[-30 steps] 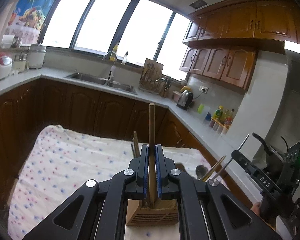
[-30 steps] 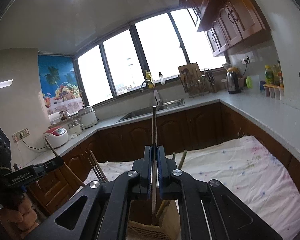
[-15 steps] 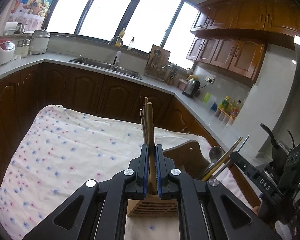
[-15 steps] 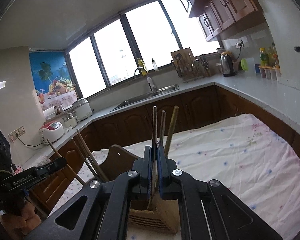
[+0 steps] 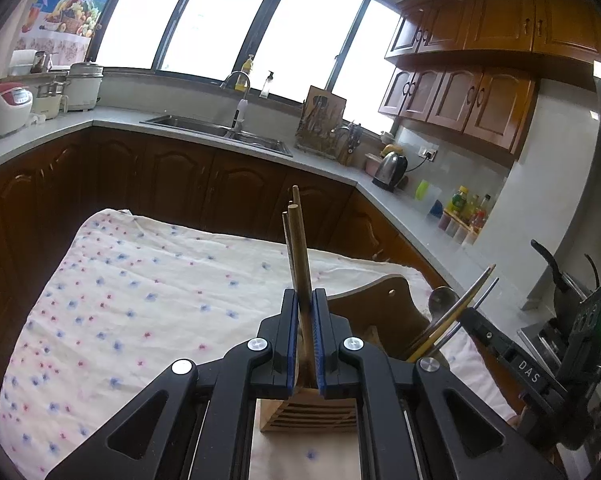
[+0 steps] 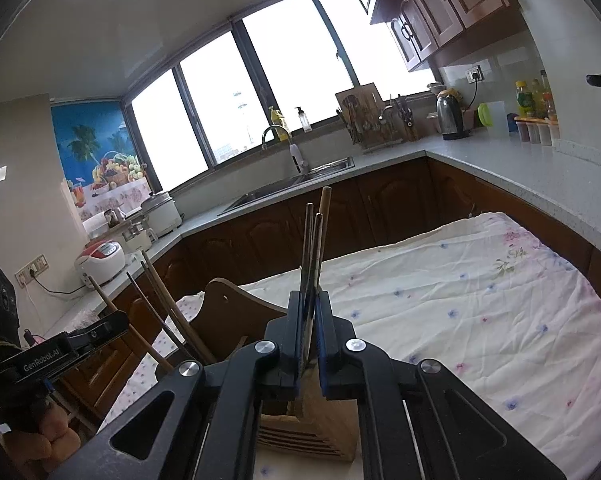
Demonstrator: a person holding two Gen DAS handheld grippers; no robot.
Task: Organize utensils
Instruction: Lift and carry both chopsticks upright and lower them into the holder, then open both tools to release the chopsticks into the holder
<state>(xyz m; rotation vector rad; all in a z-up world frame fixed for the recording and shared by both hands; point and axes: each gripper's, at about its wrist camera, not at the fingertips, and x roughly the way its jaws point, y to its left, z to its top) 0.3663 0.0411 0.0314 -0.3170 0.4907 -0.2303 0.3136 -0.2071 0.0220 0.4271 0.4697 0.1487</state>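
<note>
left wrist: left gripper (image 5: 304,300) pinching a wooden chopstick (image 5: 298,240), upright, its foot in the wooden holder (image 5: 308,414) on the cloth (image 5: 140,300). more utensils (image 5: 452,312) lean right of the holder.

right wrist: right gripper (image 6: 310,304) pinching a metal chopstick (image 6: 306,248) over the same holder (image 6: 312,428); left gripper (image 6: 84,340) left of it.

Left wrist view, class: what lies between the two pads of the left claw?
A wooden chopstick, clamped upright between the pads of the left claw, above the wooden holder. The left wrist view shows it.
</note>
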